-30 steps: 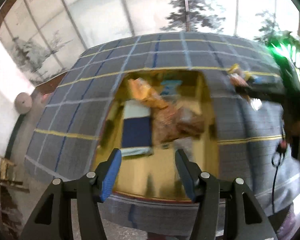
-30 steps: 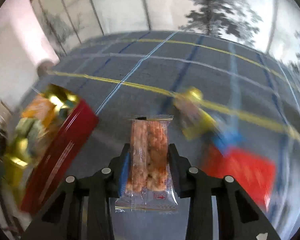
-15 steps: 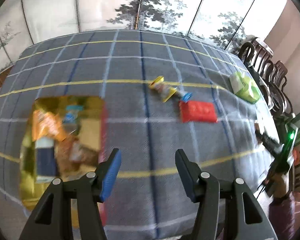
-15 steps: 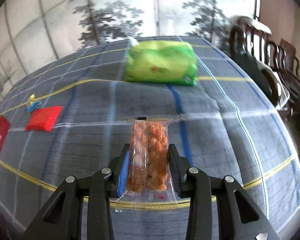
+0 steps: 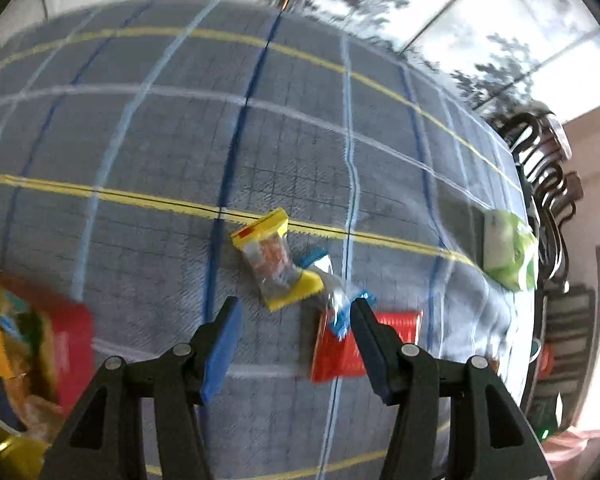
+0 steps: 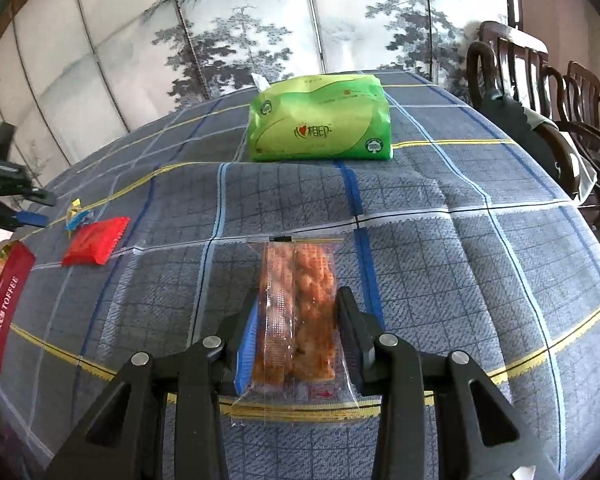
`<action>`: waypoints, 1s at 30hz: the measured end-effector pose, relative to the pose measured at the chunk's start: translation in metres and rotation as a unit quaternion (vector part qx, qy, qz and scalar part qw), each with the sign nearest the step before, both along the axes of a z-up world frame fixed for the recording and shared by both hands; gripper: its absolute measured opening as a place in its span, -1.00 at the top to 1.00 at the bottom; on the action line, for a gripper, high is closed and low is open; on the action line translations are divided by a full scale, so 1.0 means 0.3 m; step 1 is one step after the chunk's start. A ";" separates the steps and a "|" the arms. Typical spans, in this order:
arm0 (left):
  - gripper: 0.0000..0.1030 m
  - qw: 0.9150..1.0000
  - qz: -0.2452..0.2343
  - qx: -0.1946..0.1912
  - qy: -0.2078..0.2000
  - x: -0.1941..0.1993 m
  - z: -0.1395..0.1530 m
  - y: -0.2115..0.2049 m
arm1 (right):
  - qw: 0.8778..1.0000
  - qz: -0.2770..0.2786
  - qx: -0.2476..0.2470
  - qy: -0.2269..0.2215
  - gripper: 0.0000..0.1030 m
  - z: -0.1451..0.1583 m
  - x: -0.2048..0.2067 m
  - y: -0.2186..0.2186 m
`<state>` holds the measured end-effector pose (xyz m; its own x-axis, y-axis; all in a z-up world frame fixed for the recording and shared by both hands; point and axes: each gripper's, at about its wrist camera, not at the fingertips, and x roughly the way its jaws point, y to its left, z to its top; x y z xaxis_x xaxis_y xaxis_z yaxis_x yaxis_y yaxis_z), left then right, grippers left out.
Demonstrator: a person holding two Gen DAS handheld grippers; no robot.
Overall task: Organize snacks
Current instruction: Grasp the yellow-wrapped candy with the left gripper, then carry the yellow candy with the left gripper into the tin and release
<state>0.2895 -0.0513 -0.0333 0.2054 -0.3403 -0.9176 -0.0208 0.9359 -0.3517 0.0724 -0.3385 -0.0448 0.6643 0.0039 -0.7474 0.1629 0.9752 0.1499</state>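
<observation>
My right gripper [image 6: 296, 320] is shut on a clear packet of orange-brown snack [image 6: 298, 304], held above the checked tablecloth. My left gripper [image 5: 296, 320] is open and empty, low over a yellow-ended candy packet [image 5: 276, 258], a blue-ended clear packet [image 5: 332, 292] and a red packet [image 5: 340, 344] that lie close together. The red packet [image 6: 94, 241] and the small packets [image 6: 76, 216] also show at the left in the right wrist view. The red and gold toffee box [image 5: 64, 344] with snacks in it sits at the left edge; it also shows in the right wrist view [image 6: 6, 308].
A green tissue pack [image 6: 320, 120] lies at the far side of the table; it shows in the left wrist view [image 5: 508, 252] at the right. Dark wooden chairs [image 6: 540, 80] stand along the right side. A painted folding screen [image 6: 220, 20] stands behind.
My left gripper has swung from over the toffee box to the right and down, close to the loose packets. My right gripper has turned right toward the tissue pack, still holding its packet.
</observation>
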 end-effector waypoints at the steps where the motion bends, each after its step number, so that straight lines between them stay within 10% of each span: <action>1: -0.10 1.000 0.006 -0.005 0.003 0.012 -0.010 -0.001 | 1.000 0.001 0.002 -0.001 0.33 0.000 -0.001 0.001; 12: -0.07 0.997 0.072 0.027 0.022 0.077 -0.107 0.001 | 1.000 0.007 0.029 -0.009 0.31 -0.001 -0.006 -0.028; 13: 0.02 0.997 0.067 0.039 0.022 0.077 -0.112 -0.007 | 0.999 0.007 0.030 -0.009 0.31 -0.001 -0.005 -0.028; 14: 0.54 0.996 0.070 0.049 0.013 0.071 -0.106 -0.010 | 1.000 0.007 0.029 -0.009 0.31 -0.001 -0.005 -0.027; 18: 0.54 0.997 0.074 0.029 0.022 0.044 -0.110 0.014 | 1.000 0.007 0.028 -0.008 0.31 -0.001 -0.006 -0.030; 30: 0.54 0.997 0.006 0.052 -0.055 -0.434 0.019 -0.009 | 1.000 0.003 0.002 0.000 0.30 -0.001 0.013 -0.008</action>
